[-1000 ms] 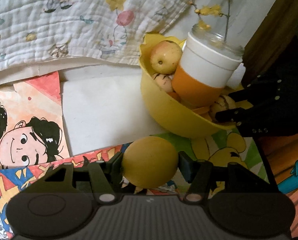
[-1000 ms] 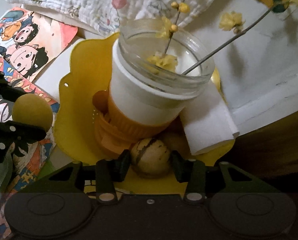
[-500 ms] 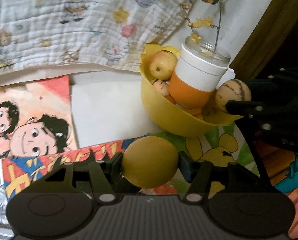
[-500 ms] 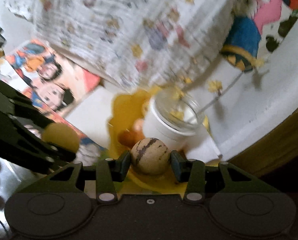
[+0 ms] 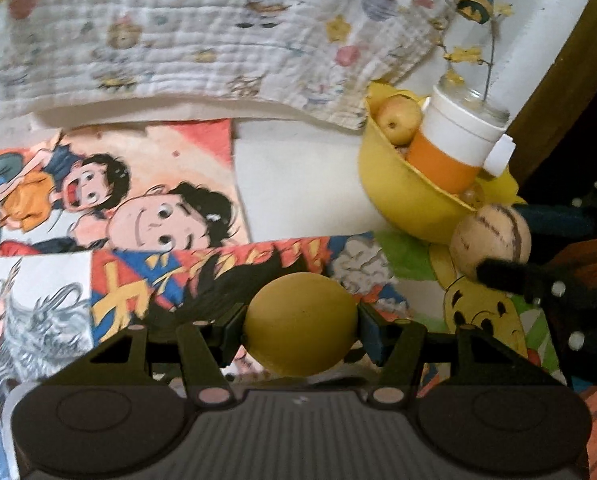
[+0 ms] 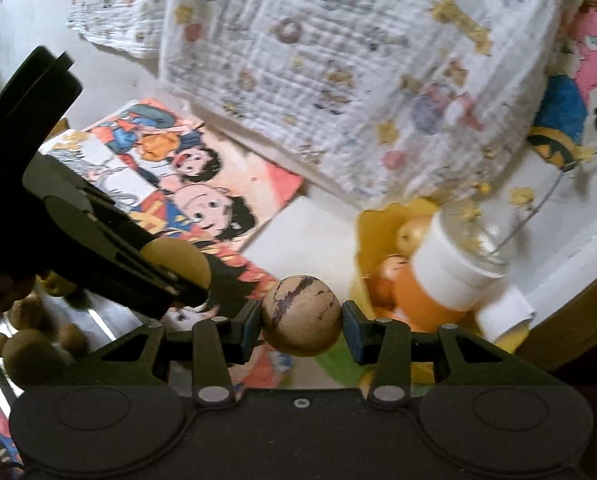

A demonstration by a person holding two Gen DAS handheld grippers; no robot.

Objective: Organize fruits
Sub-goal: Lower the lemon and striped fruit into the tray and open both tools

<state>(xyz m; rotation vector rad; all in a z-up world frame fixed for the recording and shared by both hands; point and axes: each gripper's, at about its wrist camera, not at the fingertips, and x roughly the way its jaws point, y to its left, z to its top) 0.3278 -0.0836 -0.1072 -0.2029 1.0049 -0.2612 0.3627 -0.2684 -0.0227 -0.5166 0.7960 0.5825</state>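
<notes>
My left gripper (image 5: 300, 330) is shut on a round yellow fruit (image 5: 300, 322), held above the cartoon-print table cover. My right gripper (image 6: 301, 322) is shut on a tan fruit with dark streaks (image 6: 301, 314); it also shows in the left wrist view (image 5: 490, 240), just in front of the yellow bowl (image 5: 398, 196). The bowl holds a yellow apple (image 5: 400, 122), other fruit and a white-and-orange jar (image 5: 454, 148). In the right wrist view the bowl (image 6: 368, 240) is ahead to the right, and the left gripper with its yellow fruit (image 6: 180, 258) is at the left.
A patterned quilted cloth (image 5: 202, 28) hangs behind the table. Cartoon posters (image 5: 138, 200) cover the surface. Several brown fruits (image 6: 30, 344) lie on a shiny tray at the lower left of the right wrist view. A dark wooden edge (image 5: 558, 80) stands at the right.
My right gripper has lifted the streaked tan fruit out of the bowl and drawn back toward the left. My left gripper has pulled back from the bowl, still holding the yellow fruit.
</notes>
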